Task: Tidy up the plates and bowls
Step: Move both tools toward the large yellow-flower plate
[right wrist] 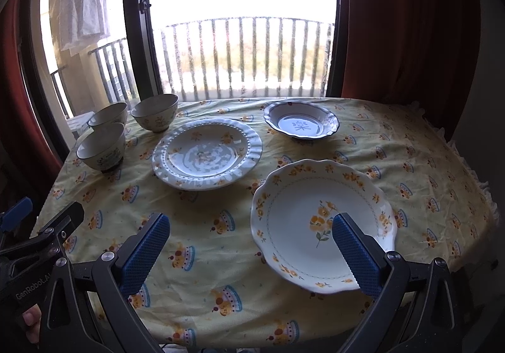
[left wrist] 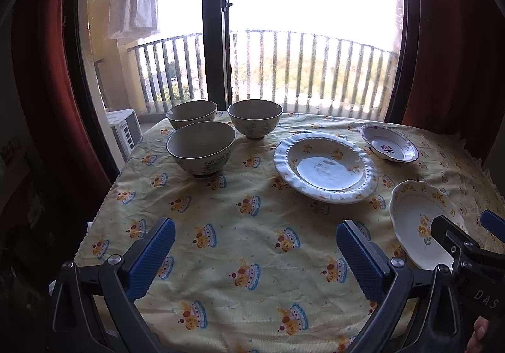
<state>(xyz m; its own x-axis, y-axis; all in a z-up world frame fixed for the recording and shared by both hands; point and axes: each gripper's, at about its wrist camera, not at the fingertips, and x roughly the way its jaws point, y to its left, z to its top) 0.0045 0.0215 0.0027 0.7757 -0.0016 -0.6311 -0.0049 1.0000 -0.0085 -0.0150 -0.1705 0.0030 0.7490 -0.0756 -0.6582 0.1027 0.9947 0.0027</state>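
Three matching bowls stand at the table's back left: a near one (left wrist: 202,147) (right wrist: 102,146) and two behind it (left wrist: 192,113) (left wrist: 255,117). A wide blue-and-white plate (left wrist: 325,168) (right wrist: 206,154) sits mid-table. A small blue-rimmed dish (left wrist: 389,143) (right wrist: 301,124) is at the back right. A scalloped yellow-flower plate (left wrist: 419,226) (right wrist: 318,223) lies front right. My left gripper (left wrist: 255,241) is open and empty over bare cloth. My right gripper (right wrist: 251,234) is open, its right finger over the flower plate.
A yellow patterned tablecloth (left wrist: 240,226) covers the table. Behind it are a window (left wrist: 221,21), a balcony railing and red curtains (right wrist: 404,21) on both sides. The right gripper's body shows at the left view's lower right edge.
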